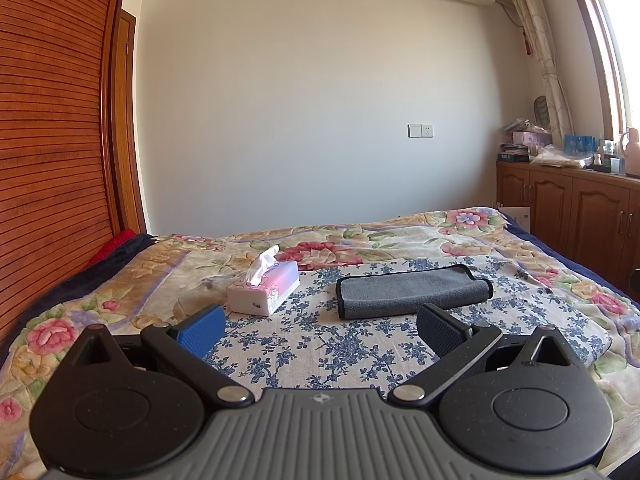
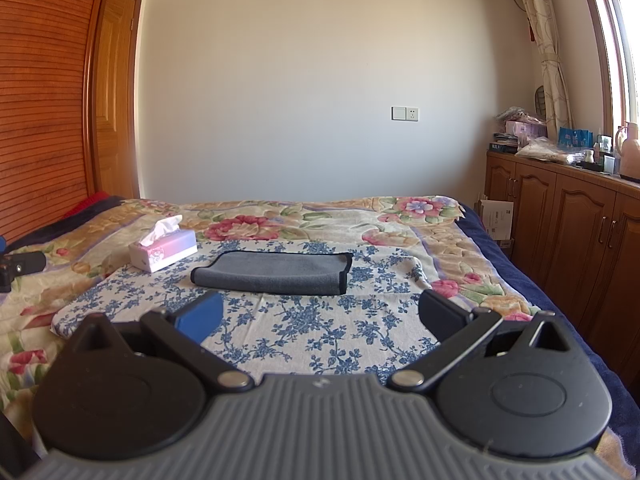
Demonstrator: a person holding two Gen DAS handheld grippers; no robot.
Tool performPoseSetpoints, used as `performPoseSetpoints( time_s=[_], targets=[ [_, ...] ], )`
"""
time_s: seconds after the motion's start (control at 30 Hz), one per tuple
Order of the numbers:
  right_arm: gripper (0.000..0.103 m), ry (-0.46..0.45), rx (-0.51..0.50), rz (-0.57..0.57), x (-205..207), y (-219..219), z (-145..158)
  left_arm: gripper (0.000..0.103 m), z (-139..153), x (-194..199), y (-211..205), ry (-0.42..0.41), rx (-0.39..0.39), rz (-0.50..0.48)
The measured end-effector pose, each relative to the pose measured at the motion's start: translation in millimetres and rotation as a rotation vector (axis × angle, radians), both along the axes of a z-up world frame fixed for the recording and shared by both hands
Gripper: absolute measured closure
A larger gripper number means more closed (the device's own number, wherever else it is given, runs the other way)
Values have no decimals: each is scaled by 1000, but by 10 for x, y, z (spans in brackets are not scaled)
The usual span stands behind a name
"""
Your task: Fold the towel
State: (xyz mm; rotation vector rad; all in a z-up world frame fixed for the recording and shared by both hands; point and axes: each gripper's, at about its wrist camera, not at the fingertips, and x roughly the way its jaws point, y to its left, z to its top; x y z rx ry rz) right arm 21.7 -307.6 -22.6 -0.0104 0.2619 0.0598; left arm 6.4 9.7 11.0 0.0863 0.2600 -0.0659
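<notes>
A grey towel (image 1: 412,290) with dark edging lies folded into a long flat strip on a blue-flowered cloth (image 1: 320,344) on the bed. It also shows in the right wrist view (image 2: 276,272). My left gripper (image 1: 320,330) is open and empty, held above the cloth a little short of the towel. My right gripper (image 2: 320,316) is open and empty too, also short of the towel's near edge. Neither gripper touches the towel.
A pink and white tissue box (image 1: 264,288) stands on the bed left of the towel, also in the right wrist view (image 2: 164,250). A floral blanket (image 1: 460,236) covers the bed. Wooden cabinets (image 2: 568,216) with clutter on top run along the right. A slatted wooden wardrobe (image 1: 48,140) stands at the left.
</notes>
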Motion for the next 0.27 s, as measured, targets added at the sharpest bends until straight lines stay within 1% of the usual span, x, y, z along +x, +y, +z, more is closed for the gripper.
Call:
performPoseSetpoints(
  time_s=[0.27],
  targets=[
    [0, 0, 0, 0, 0, -1, 0, 0, -3, -2, 8, 0, 1, 0]
  ],
)
